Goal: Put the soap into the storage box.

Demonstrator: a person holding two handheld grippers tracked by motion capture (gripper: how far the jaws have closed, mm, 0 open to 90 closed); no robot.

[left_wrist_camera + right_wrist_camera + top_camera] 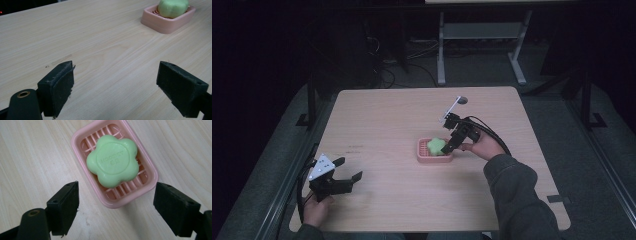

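Green soap, flower-shaped with a stamped round centre, lies flat on the ribs of the pink dish, and that dish sits near the middle of the table. Over it hovers the right hand-held gripper, tilted down from the far right side, jaws spread wide and gripping nothing. In the right gripper view the two black pads frame the near end of the dish, one on each side, well clear of the soap.

Down at the near left corner, the left hand-held gripper sits low over bare wood, jaws also wide apart and empty. Its own camera looks across the grain toward the dish and soap, well apart from it.

So where does the job stand? Judging by the layout, either the soap is just set down in the dish and the work is all but finished, or a pick is about to begin; the pictures cannot settle which. If it is a pick, everything remains: lower, close on the soap, lift. If it is a placement, only pulling the right arm away is left.
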